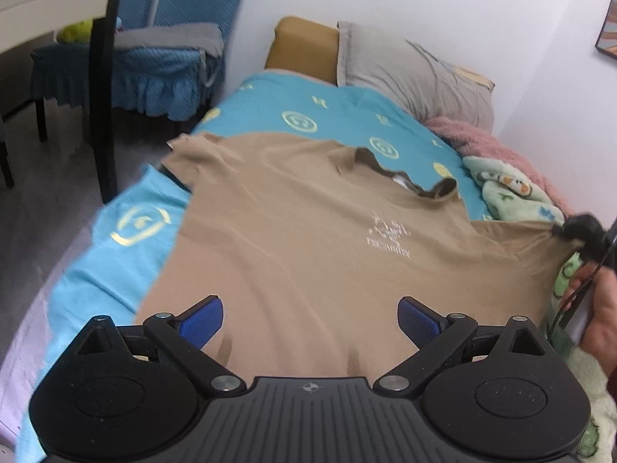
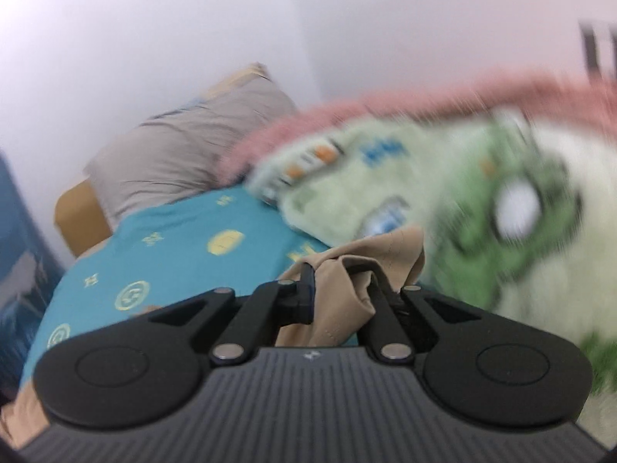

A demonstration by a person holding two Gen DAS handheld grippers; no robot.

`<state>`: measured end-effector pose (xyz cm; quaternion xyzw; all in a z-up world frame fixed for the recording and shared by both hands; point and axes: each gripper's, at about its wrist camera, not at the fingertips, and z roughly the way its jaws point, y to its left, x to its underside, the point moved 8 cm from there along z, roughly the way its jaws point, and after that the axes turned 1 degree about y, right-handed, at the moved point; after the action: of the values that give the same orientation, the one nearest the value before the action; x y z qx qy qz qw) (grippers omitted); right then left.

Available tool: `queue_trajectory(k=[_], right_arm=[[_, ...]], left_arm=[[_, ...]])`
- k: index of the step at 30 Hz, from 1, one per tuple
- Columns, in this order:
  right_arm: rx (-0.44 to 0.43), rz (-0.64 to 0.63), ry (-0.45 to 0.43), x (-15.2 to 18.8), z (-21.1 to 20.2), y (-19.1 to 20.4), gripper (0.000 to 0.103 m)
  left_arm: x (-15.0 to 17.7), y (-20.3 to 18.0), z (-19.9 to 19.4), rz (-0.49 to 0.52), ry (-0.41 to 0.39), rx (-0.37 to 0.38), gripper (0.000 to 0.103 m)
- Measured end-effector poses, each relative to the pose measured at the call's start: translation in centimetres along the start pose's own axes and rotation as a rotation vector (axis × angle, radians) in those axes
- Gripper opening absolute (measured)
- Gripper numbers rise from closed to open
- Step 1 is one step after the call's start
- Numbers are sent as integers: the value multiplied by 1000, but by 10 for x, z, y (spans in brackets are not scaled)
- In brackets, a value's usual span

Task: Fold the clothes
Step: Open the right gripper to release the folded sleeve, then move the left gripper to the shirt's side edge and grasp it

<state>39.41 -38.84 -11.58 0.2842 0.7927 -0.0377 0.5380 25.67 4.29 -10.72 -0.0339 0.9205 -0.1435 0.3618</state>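
- The bed [image 1: 127, 239], covered by a turquoise sheet with pale yellow emblems, runs away ahead of the left gripper, with a bare white wall beyond it.
- A tan T-shirt [image 1: 293, 239] lies spread front up on that sheet, directly ahead of and under the left gripper; its hem end is nearest the tool and its collar points away toward the far end of the bed.
- A pale green fleece blanket [image 2: 482, 208] with cartoon prints is bunched ahead and to the right of the right gripper, with a pink blanket [image 2: 385, 104] along its far edge; both are blurred in the right wrist view.
- A grey pillow [image 1: 416, 73] leans at the far end of the bed, well ahead of both tools, against a mustard-brown headboard [image 1: 304, 44].
- A chair [image 1: 127, 65] with a blue ruffled cover stands off the bed, far ahead and to the left of the left gripper.
- The left gripper [image 1: 310, 318] hangs just above the shirt's near end with its blue-padded fingers [image 1: 202, 318] spread wide; nothing is between them.
- The right gripper [image 2: 335, 281] is pressed together on a bunched fold of the shirt's right sleeve; from the left wrist view the sleeve is pulled taut out to that side.
- A hand [image 1: 601, 316] shows at the right edge, behind the pinched sleeve.
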Motion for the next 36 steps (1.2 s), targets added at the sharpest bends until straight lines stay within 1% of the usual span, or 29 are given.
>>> queue_trajectory(k=[2, 4, 7, 9, 11, 14, 17, 19, 20, 21, 22, 23, 24, 25, 29, 31, 34, 36], right_arm=[[-21, -83, -34, -7, -17, 36, 6], [-53, -175, -66, -6, -36, 75, 6], [-120, -238, -60, 10, -54, 133, 6], [-170, -270, -37, 31, -61, 169, 6], [-197, -335, -15, 59, -61, 199, 6], [-205, -434, 36, 103, -50, 236, 7], [-204, -491, 115, 137, -37, 253, 8], [-220, -491, 182, 150, -28, 256, 11], [-238, -474, 217, 153, -26, 255, 28], [-258, -455, 234, 154, -28, 254, 40], [-284, -432, 218, 149, -37, 252, 69], [-314, -409, 190, 143, -49, 249, 92], [-341, -389, 169, 136, -59, 245, 96], [-357, -379, 161, 130, -69, 241, 98], [-384, -337, 157, 106, -117, 213, 98], [-395, -297, 146, 95, -149, 189, 98], [-417, -224, 123, 81, -202, 148, 98], [-419, -179, 104, 72, -236, 117, 98]], left_arm=[[-5, 7, -9, -5, -23, -7, 98], [-9, 15, -16, -14, -41, -13, 98], [-13, 27, -24, 2, -36, -46, 98], [-14, 39, -24, 21, -27, -94, 98], [-14, 57, -22, -14, -11, -118, 98], [-11, 77, -15, -89, 21, -109, 98], [-10, 80, -4, -79, 33, -107, 98], [-10, 80, 1, -72, 30, -108, 98], [-11, 80, 3, -71, 28, -106, 98], [-10, 79, 5, -69, 26, -105, 98], [-10, 78, 7, -62, 25, -109, 98], [-9, 77, 9, -49, 26, -118, 98], [-7, 75, 12, -36, 32, -128, 98], [-6, 73, 13, -31, 36, -124, 98], [-1, 63, 16, 4, 38, -116, 98], [0, 56, 15, 23, 28, -109, 98], [3, 47, 8, 23, 6, -61, 98], [6, 40, 1, 33, -8, -41, 98]])
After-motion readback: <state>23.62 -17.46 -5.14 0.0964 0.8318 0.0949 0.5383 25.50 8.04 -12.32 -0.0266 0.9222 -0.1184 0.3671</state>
